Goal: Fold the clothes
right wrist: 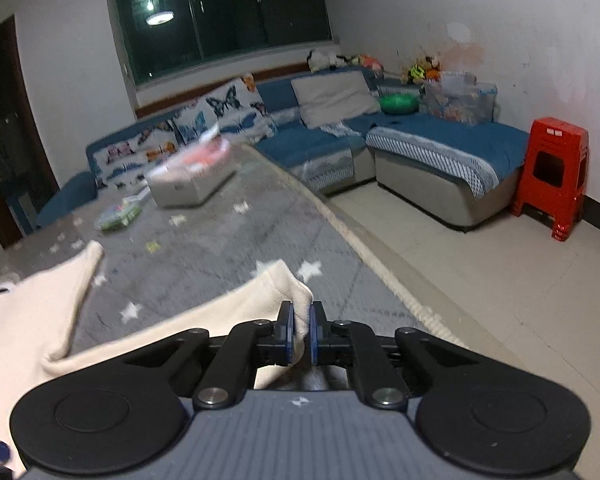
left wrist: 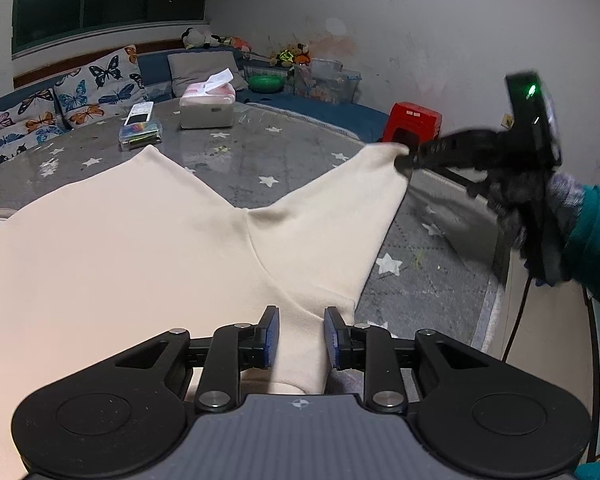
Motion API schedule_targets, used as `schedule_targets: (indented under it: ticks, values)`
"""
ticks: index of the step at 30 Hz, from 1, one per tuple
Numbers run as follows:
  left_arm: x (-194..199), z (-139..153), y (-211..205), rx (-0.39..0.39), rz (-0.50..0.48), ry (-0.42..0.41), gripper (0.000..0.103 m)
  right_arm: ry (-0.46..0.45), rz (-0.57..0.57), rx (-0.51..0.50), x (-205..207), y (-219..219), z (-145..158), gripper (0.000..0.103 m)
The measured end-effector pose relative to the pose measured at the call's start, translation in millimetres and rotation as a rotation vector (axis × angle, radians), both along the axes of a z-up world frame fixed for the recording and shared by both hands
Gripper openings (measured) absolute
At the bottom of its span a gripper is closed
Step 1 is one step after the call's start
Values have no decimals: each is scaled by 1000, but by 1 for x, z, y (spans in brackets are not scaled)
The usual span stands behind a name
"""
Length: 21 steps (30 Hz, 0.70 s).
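Observation:
A cream garment (left wrist: 140, 248) lies spread on a grey star-patterned table (left wrist: 268, 152). My left gripper (left wrist: 301, 338) has its jaws around a narrow band of the garment near its near edge, with a gap between the pads and the cloth. My right gripper (left wrist: 404, 162) is shut on the far right tip of the garment and lifts it off the table. In the right wrist view the right gripper (right wrist: 300, 328) pinches that cream tip (right wrist: 288, 292) between its blue pads; the rest of the garment (right wrist: 40, 312) trails to the left.
A tissue box (left wrist: 207, 106), a clear case of small items (left wrist: 140, 132) and a remote lie at the table's far end. A blue sofa with butterfly cushions (left wrist: 80, 92) stands behind. A red stool (right wrist: 552, 176) stands on the tiled floor at right.

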<state>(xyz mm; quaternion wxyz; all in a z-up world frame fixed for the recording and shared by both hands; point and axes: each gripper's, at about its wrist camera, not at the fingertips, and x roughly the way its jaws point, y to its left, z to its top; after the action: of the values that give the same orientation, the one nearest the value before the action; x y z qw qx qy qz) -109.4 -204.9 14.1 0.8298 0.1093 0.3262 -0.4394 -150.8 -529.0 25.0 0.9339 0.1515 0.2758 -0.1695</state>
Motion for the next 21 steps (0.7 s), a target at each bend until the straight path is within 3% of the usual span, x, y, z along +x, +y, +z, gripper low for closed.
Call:
schedule_targets:
  ticks: [10,21]
  values:
    - [-8,13,23,-34,43,-38,39,-113,149,-32,-16,34,73,7]
    - [-4,25,108,-90,280,-53,40,-188,474,-62,2,134,129,7]
